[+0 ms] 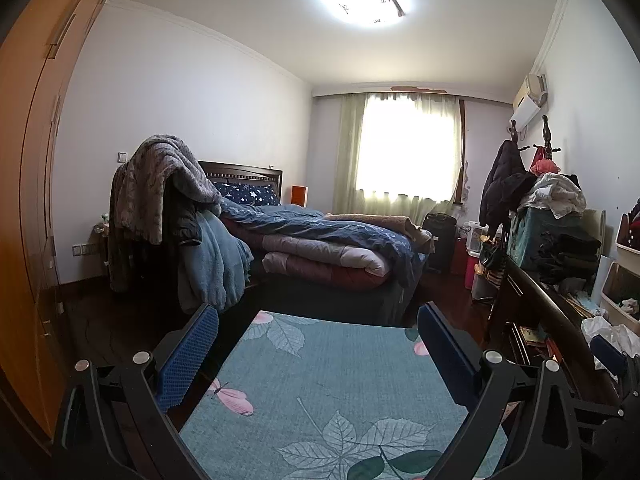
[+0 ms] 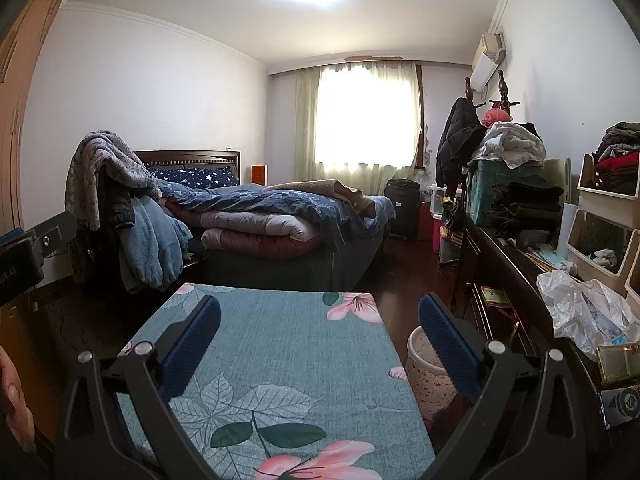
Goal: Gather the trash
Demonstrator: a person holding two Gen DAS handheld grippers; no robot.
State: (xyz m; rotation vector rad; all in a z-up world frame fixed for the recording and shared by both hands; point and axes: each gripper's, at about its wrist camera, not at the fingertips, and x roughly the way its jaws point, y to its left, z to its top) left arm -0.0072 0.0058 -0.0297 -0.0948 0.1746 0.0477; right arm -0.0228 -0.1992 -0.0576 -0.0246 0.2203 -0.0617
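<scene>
Landmark: teal floral cloth (image 2: 280, 344), flat surface low in the foreground of both wrist views.

Left gripper (image 1: 318, 344): blue-padded fingers spread wide, nothing between them, held above the cloth.
Right gripper (image 2: 320, 332): fingers likewise wide apart and bare, above the same cloth; the left unit's body shows at the far left edge of this view.

Wastebasket (image 2: 426, 376): pale, speckled, on the dark floor just beside the cloth's right edge, partly behind the right gripper's right finger.
Crumpled plastic bag (image 2: 580, 312): white-clear, lying on the dark wooden dresser (image 2: 504, 268) to the right of the cloth, past the wastebasket.
Bed (image 2: 280, 216) with heaped quilts: beyond the cloth's far edge.
</scene>
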